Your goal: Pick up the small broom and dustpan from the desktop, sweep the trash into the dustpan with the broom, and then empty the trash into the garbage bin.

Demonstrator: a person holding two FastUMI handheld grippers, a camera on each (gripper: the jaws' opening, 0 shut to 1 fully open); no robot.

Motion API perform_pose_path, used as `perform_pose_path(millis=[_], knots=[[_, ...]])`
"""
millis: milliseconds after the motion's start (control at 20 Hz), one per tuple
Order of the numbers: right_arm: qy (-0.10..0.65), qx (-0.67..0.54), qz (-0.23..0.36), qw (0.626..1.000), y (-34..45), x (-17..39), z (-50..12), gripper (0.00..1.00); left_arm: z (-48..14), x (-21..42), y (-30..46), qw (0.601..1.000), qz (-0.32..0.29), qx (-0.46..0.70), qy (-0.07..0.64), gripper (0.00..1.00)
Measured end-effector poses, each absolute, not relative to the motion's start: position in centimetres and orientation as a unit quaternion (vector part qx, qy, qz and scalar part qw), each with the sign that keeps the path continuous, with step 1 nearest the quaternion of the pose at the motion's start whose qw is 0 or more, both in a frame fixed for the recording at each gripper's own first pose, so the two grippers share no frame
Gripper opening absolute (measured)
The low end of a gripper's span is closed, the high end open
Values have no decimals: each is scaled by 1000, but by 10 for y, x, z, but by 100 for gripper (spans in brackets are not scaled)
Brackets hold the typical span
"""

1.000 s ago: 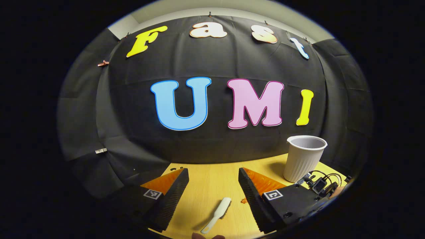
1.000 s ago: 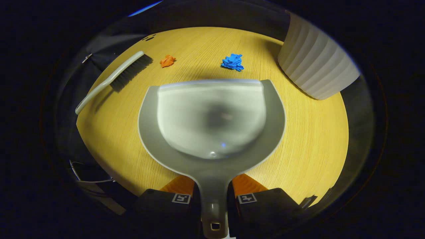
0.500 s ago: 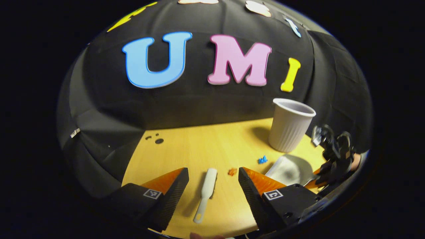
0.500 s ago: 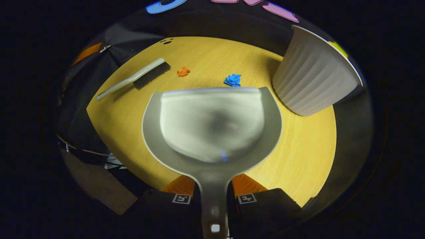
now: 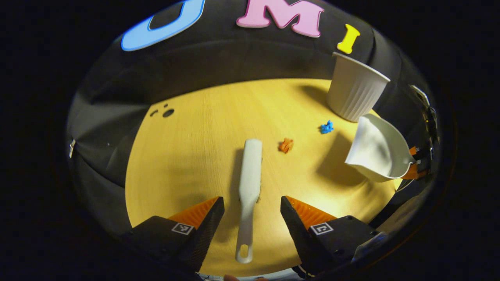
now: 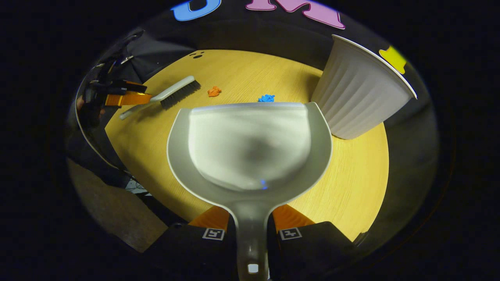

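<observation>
The small white broom lies on the yellow desktop, bristles down, its handle pointing toward me. My left gripper hangs open above it, one finger on each side of the handle, not touching. My right gripper is shut on the handle of the grey dustpan, held off the desk; the dustpan also hangs at the right in the left gripper view. An orange scrap and a blue scrap lie beyond the broom. In the right gripper view the broom lies at far left with the left gripper over its handle.
A white ribbed bin stands at the back right of the desk, close beside the dustpan's right edge as the bin appears in the right gripper view. Small dark holes mark the desk's back left. The desk's near edge drops to the floor.
My left gripper has tilted down and come in over the broom, so its handle now lies between the open fingers. The right gripper has lifted the dustpan slightly and drawn back.
</observation>
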State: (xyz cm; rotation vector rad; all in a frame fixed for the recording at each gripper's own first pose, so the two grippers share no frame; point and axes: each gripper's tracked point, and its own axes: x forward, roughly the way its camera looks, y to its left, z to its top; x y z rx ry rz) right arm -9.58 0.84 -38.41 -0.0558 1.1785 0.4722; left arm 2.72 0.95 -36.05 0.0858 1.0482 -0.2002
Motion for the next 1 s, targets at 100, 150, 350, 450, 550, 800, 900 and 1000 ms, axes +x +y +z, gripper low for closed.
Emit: perform_pose_path(millis=[100, 150, 350, 450, 550, 800, 900, 1000], knots=[[553, -26, 216, 804, 5, -97, -385, 36, -385, 27, 10, 842, -94, 31, 530, 92], [554, -26, 214, 804, 3, -98, -384, 36, -393, 28, 10, 835, -91, 28, 541, 91], [559, -18, 206, 803, -1, -100, -385, 36, -419, 29, 11, 815, -89, 33, 572, 88], [561, -15, 206, 801, 0, -102, -387, 39, -425, 29, 14, 808, -85, 44, 581, 80], [564, -12, 208, 799, 0, -105, -388, 36, -431, 31, 14, 806, -81, 48, 584, 62], [576, -15, 227, 785, 5, -111, -394, 36, -431, 43, 10, 805, -87, 64, 584, 45], [581, -32, 243, 776, 4, -107, -398, 40, -432, 49, 11, 799, -85, 88, 589, 27], [583, -58, 260, 767, -2, -98, -403, 36, -425, 66, 6, 806, -84, 104, 576, 26]])
